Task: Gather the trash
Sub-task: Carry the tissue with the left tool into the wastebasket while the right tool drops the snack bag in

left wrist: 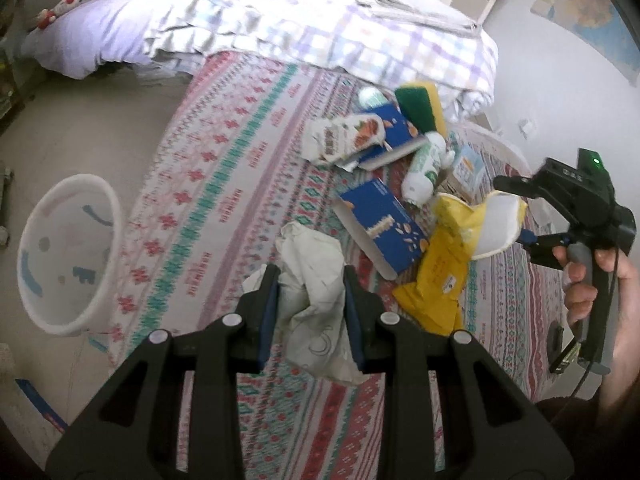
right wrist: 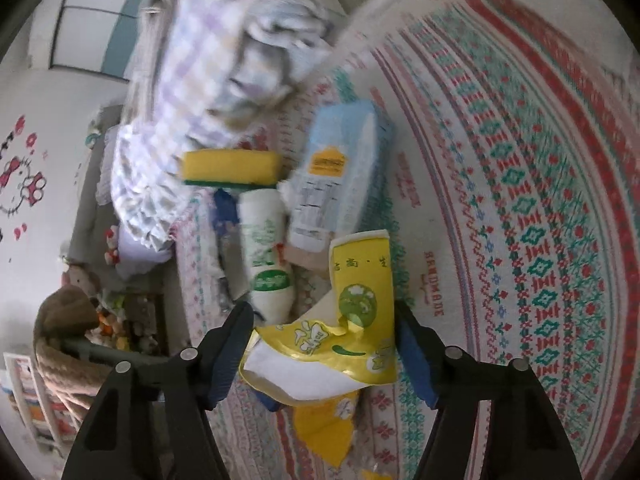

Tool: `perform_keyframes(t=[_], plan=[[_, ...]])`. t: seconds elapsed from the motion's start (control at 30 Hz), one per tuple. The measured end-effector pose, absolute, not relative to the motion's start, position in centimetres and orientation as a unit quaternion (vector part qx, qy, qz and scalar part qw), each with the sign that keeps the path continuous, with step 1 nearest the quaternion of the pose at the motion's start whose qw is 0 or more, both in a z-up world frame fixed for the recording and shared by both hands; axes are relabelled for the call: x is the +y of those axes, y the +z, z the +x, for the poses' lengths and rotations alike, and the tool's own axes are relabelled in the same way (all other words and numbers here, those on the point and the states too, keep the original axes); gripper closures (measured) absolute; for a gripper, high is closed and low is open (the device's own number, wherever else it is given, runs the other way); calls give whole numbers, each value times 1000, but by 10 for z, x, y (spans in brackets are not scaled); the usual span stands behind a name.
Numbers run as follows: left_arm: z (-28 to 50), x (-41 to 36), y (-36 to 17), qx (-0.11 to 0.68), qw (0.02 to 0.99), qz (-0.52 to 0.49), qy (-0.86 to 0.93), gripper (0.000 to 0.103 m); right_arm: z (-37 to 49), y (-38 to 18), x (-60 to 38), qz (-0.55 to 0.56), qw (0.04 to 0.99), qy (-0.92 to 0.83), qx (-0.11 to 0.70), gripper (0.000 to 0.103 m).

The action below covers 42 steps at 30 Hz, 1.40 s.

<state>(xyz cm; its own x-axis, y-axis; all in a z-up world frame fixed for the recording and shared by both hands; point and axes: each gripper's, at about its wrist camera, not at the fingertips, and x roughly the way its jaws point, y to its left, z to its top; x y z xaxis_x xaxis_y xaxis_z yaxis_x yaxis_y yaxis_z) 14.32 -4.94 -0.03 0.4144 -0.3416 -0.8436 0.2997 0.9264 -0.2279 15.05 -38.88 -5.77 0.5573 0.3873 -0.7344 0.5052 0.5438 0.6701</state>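
Note:
My left gripper (left wrist: 310,300) is shut on a crumpled white paper wad (left wrist: 316,300), held above the patterned rug (left wrist: 224,184). My right gripper (right wrist: 324,340) is shut on a yellow tissue packet (right wrist: 340,340); it also shows in the left wrist view (left wrist: 516,200) with the packet (left wrist: 472,220) hanging from it. A white trash basket (left wrist: 68,252) stands on the floor left of the rug. More trash lies on the rug: blue boxes (left wrist: 380,228), a snack wrapper (left wrist: 344,136), a white and green bottle (right wrist: 266,256), a yellow sponge (right wrist: 230,166), a pale blue carton (right wrist: 340,176).
A bed with a checked quilt (left wrist: 320,28) borders the rug at the back. A second yellow packet (left wrist: 436,284) lies on the rug. A brown woven basket (right wrist: 68,340) with toys stands at the left in the right wrist view. A white wall (left wrist: 560,92) is at the right.

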Motion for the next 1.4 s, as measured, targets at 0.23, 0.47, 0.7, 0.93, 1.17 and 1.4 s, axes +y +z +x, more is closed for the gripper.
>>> perform_keyframes(t=[0.23,0.47,0.7,0.93,1.17,1.4], plan=[[146,-9,17,485,858,-47,-163,71,150,-14,-360,435,789,-6,434,32],[153,39,24,469,872,-71,-120,71,160,4,-307,379,817,45,432,32],[159,82,20,452,886,-66,-76,70,170,-1,-251,352,820,93,441,32],[166,129,1,446,892,-70,-27,69,185,-9,-189,327,822,124,449,32],[173,164,-10,447,890,-92,12,42,205,-14,-133,292,824,147,464,32],[161,198,0,447,886,-107,62,18,223,-17,-84,249,833,162,468,32]])
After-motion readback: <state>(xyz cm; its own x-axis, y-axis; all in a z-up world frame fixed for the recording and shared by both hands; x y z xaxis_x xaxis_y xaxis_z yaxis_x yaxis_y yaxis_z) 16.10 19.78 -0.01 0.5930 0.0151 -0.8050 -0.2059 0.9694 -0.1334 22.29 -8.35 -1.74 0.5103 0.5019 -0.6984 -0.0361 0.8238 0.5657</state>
